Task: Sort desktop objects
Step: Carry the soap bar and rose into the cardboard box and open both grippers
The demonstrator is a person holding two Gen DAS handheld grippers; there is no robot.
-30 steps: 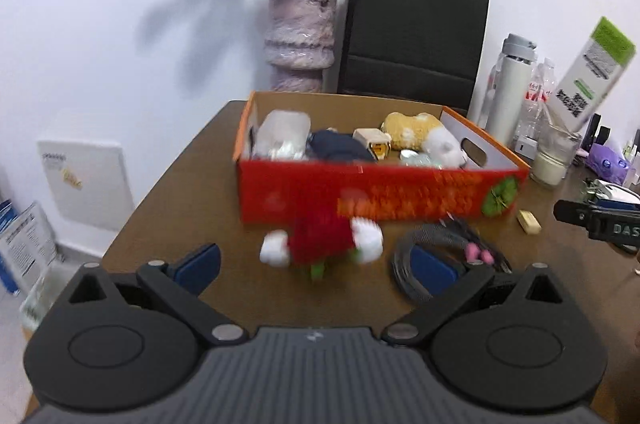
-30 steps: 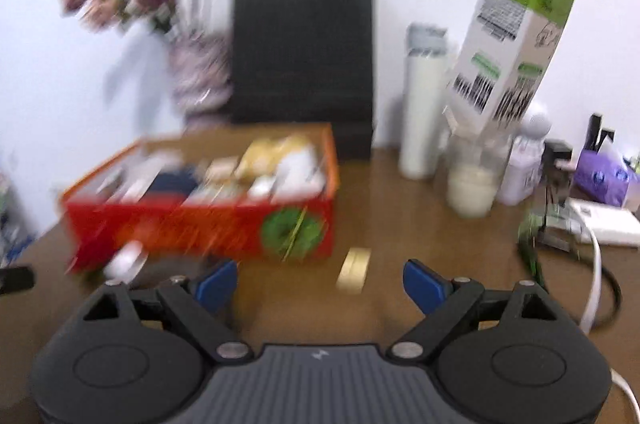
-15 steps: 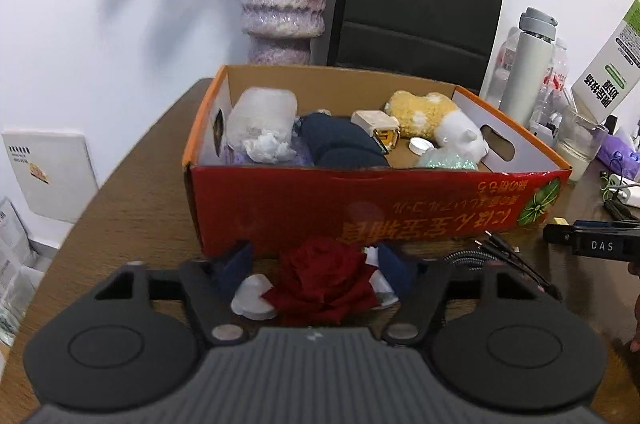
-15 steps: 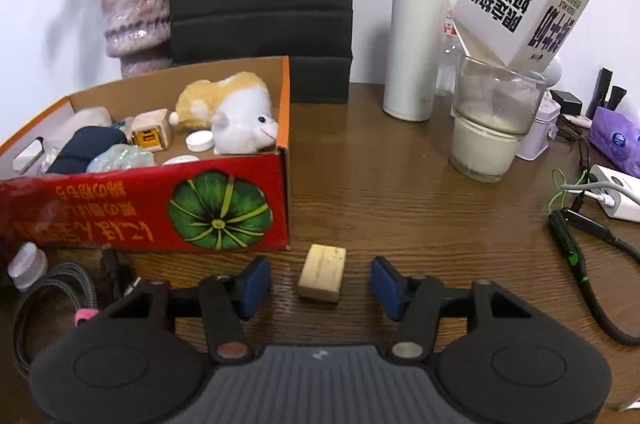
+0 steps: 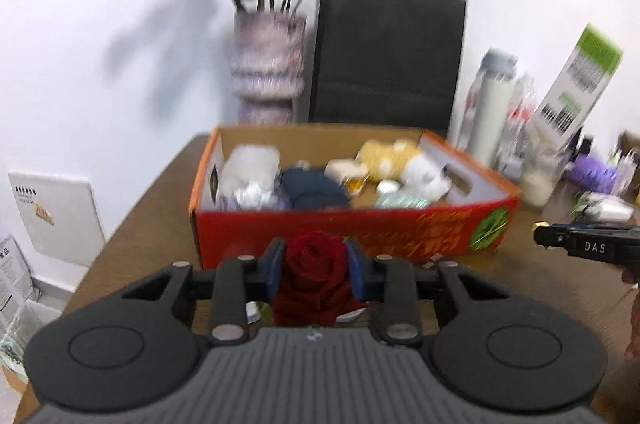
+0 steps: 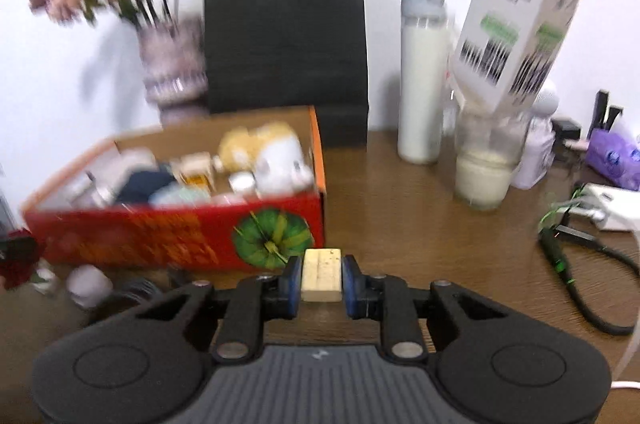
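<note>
My left gripper (image 5: 315, 266) is shut on a dark red rose (image 5: 316, 260) with white parts below it, held above the table in front of the red cardboard box (image 5: 360, 228). My right gripper (image 6: 321, 278) is shut on a small pale wooden block (image 6: 321, 274), held above the table before the box's right end (image 6: 272, 236). The box holds plush toys, a dark cloth and other small items. The rose and left gripper show at the right wrist view's left edge (image 6: 16, 256).
A vase of flowers (image 5: 268, 63) and a black paper bag (image 5: 384, 55) stand behind the box. A white bottle (image 6: 422, 75), a glass of milk (image 6: 486, 167) under a tilted carton, cables (image 6: 580, 264) and a white cap (image 6: 86, 284) lie around.
Both grippers closed on their objects, the rose and the wooden block, and lifted them off the table, pulling back and up from the box.
</note>
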